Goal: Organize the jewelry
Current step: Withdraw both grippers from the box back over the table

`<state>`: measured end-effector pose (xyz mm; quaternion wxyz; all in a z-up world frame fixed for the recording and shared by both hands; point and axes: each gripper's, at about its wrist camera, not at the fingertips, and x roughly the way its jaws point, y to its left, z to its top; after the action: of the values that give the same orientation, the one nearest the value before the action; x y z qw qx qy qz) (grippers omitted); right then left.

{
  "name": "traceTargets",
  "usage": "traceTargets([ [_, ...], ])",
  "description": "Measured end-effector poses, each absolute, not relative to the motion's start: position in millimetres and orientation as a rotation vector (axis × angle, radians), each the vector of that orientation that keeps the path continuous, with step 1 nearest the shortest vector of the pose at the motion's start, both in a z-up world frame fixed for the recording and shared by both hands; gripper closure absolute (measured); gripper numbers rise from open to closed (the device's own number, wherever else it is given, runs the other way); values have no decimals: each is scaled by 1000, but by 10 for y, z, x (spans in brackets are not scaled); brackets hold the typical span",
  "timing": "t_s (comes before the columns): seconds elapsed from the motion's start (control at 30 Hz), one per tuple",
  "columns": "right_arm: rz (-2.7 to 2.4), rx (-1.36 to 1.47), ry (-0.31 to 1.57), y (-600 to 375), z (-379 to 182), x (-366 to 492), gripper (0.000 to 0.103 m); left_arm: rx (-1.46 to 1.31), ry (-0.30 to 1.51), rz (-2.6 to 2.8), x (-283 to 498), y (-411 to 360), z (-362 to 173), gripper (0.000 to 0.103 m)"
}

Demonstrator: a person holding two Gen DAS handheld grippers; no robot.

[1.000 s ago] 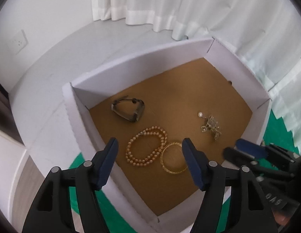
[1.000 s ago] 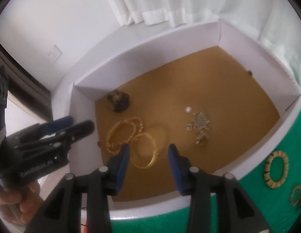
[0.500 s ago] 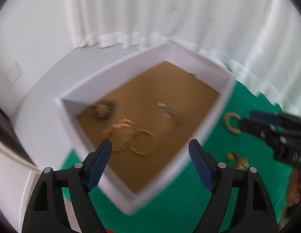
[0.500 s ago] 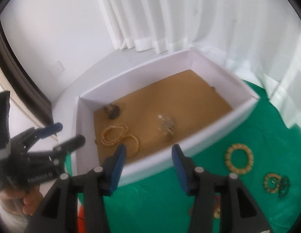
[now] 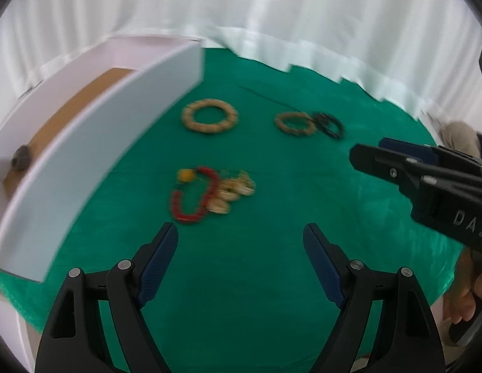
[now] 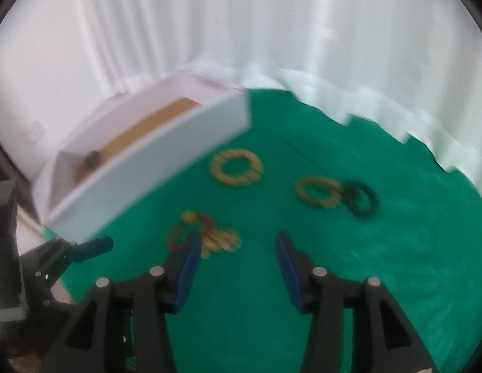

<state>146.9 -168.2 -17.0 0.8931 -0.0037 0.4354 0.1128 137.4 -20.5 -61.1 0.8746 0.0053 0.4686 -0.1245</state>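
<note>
A red bead bracelet with a yellow bead and gold shells lies on the green cloth, just ahead of my open, empty left gripper. A wide tan ring bracelet lies farther back, with a smaller tan bracelet and a black bracelet to its right. In the right wrist view my right gripper is open and empty above the cloth, with the red and gold bracelet by its left finger. The white box stands at the left.
The box has a brown floor with a dark item in its near corner. White curtains hang behind the table. My right gripper shows at the right of the left wrist view.
Both grippers have swung right, away from above the box and out over the green cloth. The loose bracelets on the cloth have come into view. Both stay open and empty.
</note>
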Motion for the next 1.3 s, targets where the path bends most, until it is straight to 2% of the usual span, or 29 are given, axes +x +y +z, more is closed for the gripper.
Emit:
traceTargets([
  [0.23,52,-15,900,-2315,-598,1115,53,59,963,-319,1267,-682,-862,19],
  [0.47,-27,128,925,-2695,-981,903,53,92,952,-300,1174,-731,-1046,19],
  [0.83,-83,168,907,-2721,-1033,766,53,119,881,-278,1002,-736,-1106,15],
  [0.97,-70,171,896,-2715,-972,735,45,108,838,-262,895,-685,-1069,12],
  [1.13,-56,170,890,-2671,-922,708,43,91,852,-332,851,-734,-1013,11],
  [1.2,-47,167,880,-2642,-901,688,36,93,867,-361,848,-764,-1002,9],
  [1.3,-41,161,873,-2602,-875,662,33,98,892,-366,849,-771,-1008,8],
])
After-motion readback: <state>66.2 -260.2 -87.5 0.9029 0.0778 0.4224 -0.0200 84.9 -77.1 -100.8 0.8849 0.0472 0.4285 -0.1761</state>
